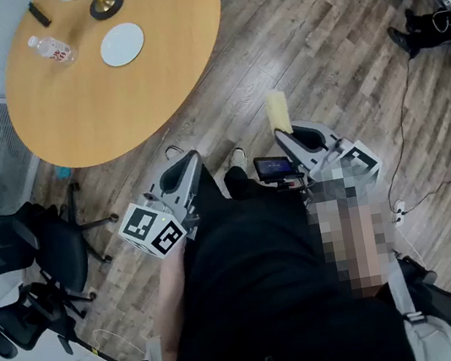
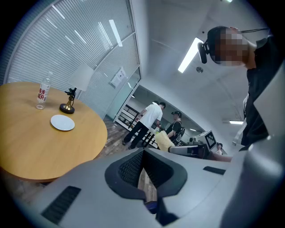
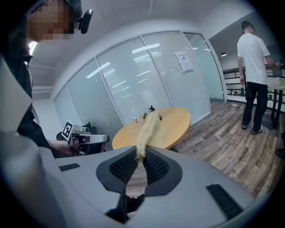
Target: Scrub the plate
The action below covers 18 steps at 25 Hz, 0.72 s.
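Waist-high, right hand-held gripper (image 1: 284,134) pinches sponge (image 1: 278,112); left hand-held gripper (image 1: 190,157) closed.

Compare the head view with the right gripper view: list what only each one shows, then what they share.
Only the head view shows the white plate and the black office chairs. Only the right gripper view shows the paper notice on the glass wall and a standing person's white shirt. Both show the round wooden table, the bottle, the left tool, and the yellow sponge pinched in the right tool.
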Each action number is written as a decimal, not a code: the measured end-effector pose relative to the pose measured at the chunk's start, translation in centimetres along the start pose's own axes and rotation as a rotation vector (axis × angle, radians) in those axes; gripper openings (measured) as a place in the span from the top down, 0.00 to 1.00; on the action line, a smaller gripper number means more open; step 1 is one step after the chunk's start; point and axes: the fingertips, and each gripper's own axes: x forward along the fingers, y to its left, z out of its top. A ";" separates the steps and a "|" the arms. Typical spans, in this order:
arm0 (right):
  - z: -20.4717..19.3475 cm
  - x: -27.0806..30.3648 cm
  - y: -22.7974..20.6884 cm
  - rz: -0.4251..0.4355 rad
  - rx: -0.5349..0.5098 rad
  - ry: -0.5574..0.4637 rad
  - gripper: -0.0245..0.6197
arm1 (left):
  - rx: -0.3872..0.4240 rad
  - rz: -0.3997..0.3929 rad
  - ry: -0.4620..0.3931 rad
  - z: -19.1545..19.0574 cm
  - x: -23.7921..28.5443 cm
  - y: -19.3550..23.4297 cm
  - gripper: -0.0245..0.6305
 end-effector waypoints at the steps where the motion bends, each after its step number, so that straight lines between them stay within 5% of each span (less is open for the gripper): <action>1: 0.0 -0.1 0.0 0.000 0.000 -0.001 0.89 | 0.000 0.000 0.003 -0.1 0.0 -0.1 0.95; 18: -1.6 -1.2 0.6 0.006 0.023 0.004 0.89 | 0.018 0.030 0.019 -1.2 -0.8 -0.7 0.95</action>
